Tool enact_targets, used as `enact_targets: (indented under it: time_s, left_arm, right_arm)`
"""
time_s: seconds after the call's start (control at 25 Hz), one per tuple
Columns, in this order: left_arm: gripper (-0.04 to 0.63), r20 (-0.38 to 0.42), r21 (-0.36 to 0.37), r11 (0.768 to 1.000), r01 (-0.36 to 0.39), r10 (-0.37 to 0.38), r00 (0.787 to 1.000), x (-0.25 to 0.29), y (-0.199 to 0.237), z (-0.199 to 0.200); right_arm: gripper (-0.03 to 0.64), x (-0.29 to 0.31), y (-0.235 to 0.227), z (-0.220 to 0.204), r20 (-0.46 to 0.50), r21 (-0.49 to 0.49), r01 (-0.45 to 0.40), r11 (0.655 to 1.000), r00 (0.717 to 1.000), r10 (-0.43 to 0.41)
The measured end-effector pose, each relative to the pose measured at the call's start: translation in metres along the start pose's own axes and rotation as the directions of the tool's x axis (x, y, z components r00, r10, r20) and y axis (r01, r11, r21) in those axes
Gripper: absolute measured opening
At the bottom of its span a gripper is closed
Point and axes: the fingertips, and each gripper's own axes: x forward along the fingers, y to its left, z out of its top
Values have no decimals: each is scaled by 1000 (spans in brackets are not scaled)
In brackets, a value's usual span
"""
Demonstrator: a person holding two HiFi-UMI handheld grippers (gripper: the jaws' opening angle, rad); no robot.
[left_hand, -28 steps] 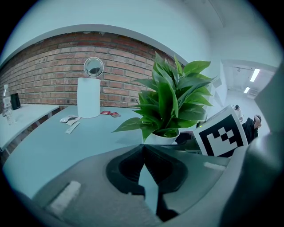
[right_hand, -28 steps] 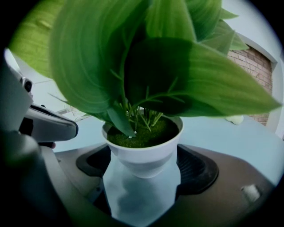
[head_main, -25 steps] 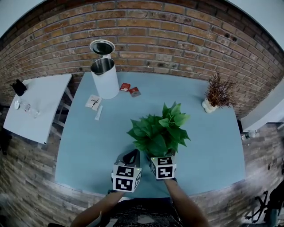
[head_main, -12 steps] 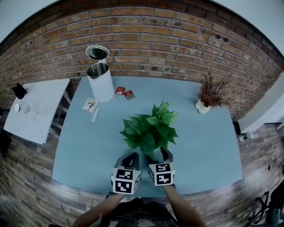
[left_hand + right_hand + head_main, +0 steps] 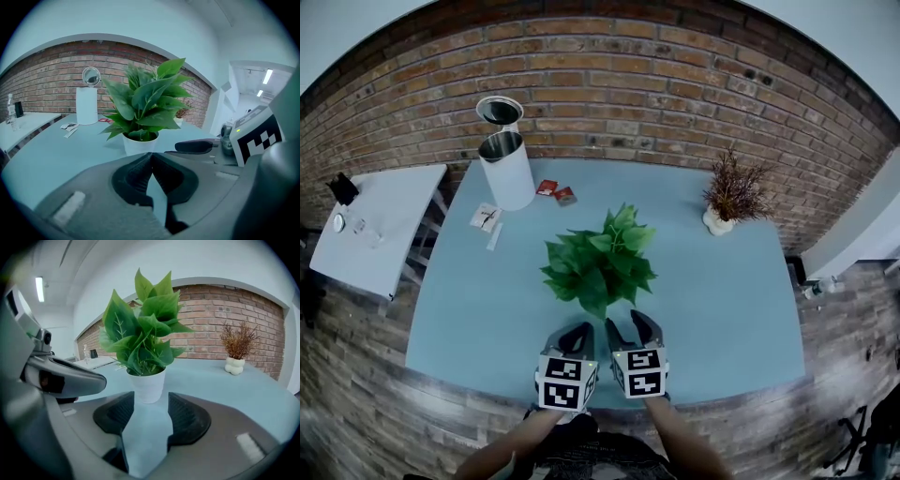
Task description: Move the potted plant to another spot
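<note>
Both jaws of the left hand-held gripper point(image 5: 577, 333) point(image 5: 151, 154) are pressed together, tips touching, with nothing in them. Just beside it, the right hand-held gripper point(image 5: 628, 323) point(image 5: 151, 399) has its jaws partly apart; they have just been closing, with only bare table point(image 5: 722, 309) between the pads. Just ahead of both, the plant point(image 5: 595, 262) stands upright in its white pot point(image 5: 147, 385) near the table's middle, touched by neither. Farther back, a white canister point(image 5: 506, 169) with its lid up stands at the left with 2 red packets point(image 5: 555, 192) near it, and a dried plant point(image 5: 731, 192) in a white vase stands at the right, before a brick wall point(image 5: 675, 84)
</note>
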Motion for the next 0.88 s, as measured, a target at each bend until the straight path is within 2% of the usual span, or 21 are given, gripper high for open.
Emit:
enact_targets:
  time_s: [0.32,0.88]
  left_arm:
    - [0,24,7,1000,-6,6,1000,-4,-21,1]
    - [-2,56,3,1000,-17,17,998,-23,-57,0]
  right_arm:
    - [61,-31,-3,11,49,-5,-1,1000,999,1]
    - [6,-80,-3,8,69,4,-38,999,997,37]
